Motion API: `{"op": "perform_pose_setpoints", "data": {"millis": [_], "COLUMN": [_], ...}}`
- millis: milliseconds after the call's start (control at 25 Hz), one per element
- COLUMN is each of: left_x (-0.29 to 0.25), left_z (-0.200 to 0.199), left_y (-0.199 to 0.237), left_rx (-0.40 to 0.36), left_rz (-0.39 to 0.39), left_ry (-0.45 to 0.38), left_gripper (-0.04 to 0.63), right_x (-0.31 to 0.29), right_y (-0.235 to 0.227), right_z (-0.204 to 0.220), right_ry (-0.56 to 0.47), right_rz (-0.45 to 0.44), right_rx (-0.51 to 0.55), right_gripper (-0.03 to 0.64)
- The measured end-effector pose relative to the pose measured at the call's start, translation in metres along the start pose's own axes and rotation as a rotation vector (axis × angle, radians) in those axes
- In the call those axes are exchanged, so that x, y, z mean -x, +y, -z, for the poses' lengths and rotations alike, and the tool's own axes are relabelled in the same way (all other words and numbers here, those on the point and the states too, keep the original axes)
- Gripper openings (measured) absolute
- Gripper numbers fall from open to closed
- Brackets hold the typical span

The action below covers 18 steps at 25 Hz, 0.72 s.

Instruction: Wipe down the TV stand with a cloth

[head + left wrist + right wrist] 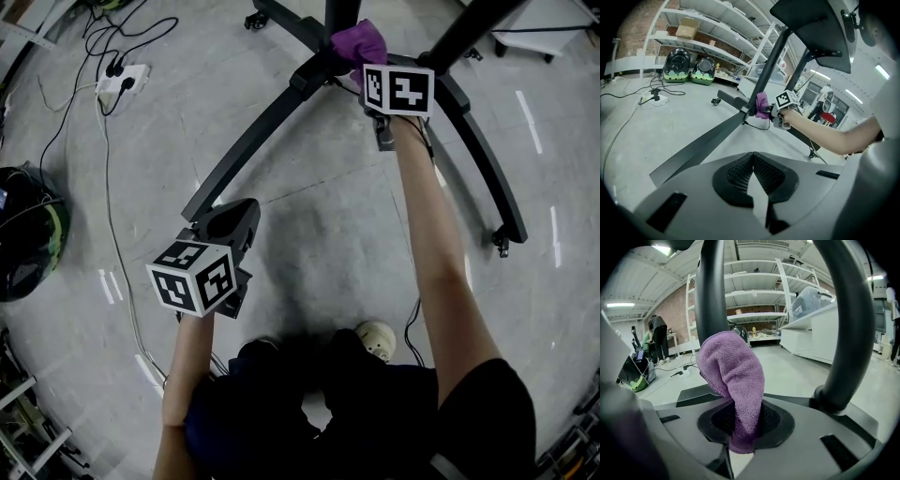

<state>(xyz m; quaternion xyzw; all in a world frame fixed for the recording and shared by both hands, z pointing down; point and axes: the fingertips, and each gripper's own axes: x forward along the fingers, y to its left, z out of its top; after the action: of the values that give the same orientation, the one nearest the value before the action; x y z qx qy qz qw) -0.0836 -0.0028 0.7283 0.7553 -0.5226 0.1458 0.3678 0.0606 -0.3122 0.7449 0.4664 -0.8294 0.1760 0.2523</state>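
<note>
Nearest, the left hand-held gripper has its ribbed black pads pressed together on nothing. It hangs over the near end of a leg of the stand, apart from it.

That leg is a flat, matte black bar, seemingly metal, and it widens toward the hub. A second leg curves away on the right and ends in a small castor. Both lie low on a glossy grey floor that mirrors the ceiling lights.

Farther out, the right hand-held gripper pinches the purple cloth. The cloth is soft with a looped nap, like terry or microfibre, and its free part is bunched into a rounded lump. That lump sits at the hub where the legs join the round black posts. I cannot tell whether it presses on the metal.

No wiped patch stands out from an unwiped one, so how much is done cannot be read. I judge the wiping to be at the hub, with the long legs and posts likely left.

Beyond, a white power strip lies on the floor.
</note>
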Motion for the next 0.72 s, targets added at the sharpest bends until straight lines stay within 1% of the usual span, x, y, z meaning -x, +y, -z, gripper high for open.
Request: {"op": "perform_pose_setpoints", "data": {"millis": [240, 480, 720], "left_x": [0.0, -0.002, -0.01], "left_z": [0.003, 0.003, 0.001], "left_y": [0.003, 0.0, -0.009], "left_rx": [0.008, 0.001, -0.005], "left_rz": [-0.005, 0.007, 0.03], "left_ry": [0.003, 0.005, 0.006], "left_gripper": [0.008, 0.008, 0.008], "right_x": [0.002, 0.013, 0.029], "right_y": [-0.018, -0.049, -0.079], "right_z": [0.004, 0.013, 0.026], "right_ry": [-0.003, 0.004, 0.001], "right_rz": [0.035, 0.102, 0.174], "right_rx": [-0.032, -0.065, -0.124], "right_gripper": [0.089, 0.089, 0.089]}}
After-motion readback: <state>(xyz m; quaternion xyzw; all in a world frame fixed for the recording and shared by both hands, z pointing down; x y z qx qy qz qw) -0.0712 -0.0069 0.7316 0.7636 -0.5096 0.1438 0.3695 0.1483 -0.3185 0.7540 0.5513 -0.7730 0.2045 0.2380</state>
